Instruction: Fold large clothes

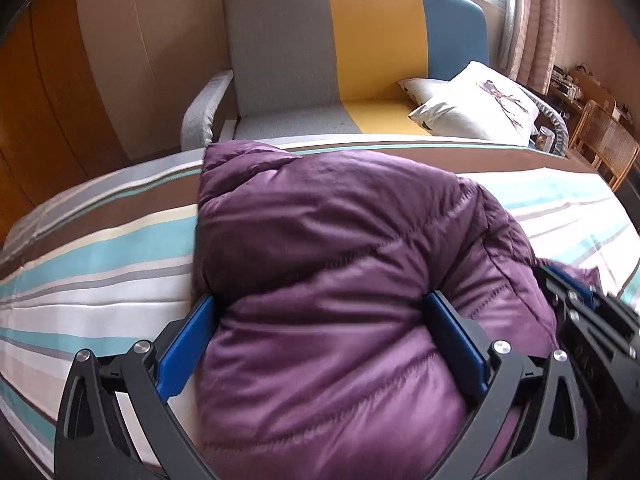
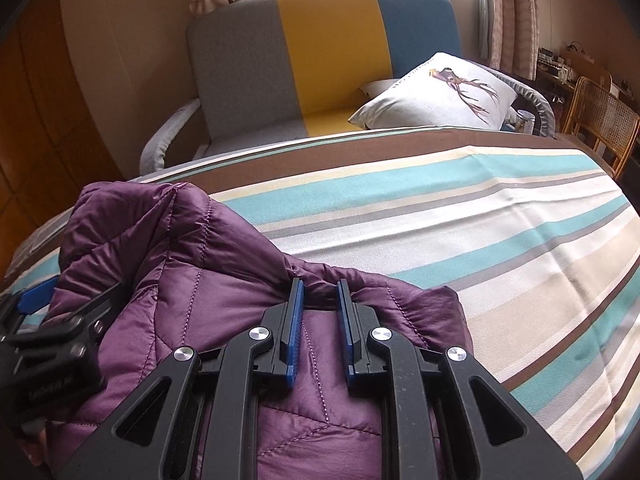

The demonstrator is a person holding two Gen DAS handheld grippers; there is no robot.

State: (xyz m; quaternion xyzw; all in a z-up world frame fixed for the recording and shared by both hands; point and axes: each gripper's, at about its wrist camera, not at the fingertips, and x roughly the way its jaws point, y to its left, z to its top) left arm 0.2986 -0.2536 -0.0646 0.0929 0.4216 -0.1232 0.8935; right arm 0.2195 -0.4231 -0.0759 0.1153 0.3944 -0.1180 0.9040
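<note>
Over on my left side, the left gripper (image 1: pixel 320 344) stands as wide as it goes, its blue pads (image 1: pixel 186 344) flanking a puffy fold of the purple quilted jacket (image 1: pixel 340 248). Padding bulges between the jaws, but I see no pinch — I read this as a release, with the fold set down and the jaws spread so the fabric stays put.

That jacket is what I am folding. It lies bunched on the striped bedspread (image 1: pixel 100 248), toward the left part of the bed and near my edge, doubled over itself so that one thick layer rests on another. My guess is that it is part-way folded, not finished: the bundle looks lumpy, not flat.

Moving right, the right gripper (image 2: pixel 320 320) is nearly closed, and a ridge of purple cloth is gathered between its fingertips (image 2: pixel 297 300) — it grips the jacket's edge (image 2: pixel 400 300), which puckers just where the tips meet. I judge that this hold keeps the right side of the bundle from sliding while the left lets go.

Further right the bedspread (image 2: pixel 460 232) lies bare, leaving room to lay the next fold. Beyond the bed stand a grey, yellow and blue sofa (image 2: pixel 320 48) and a deer-print cushion (image 2: pixel 436 92).
</note>
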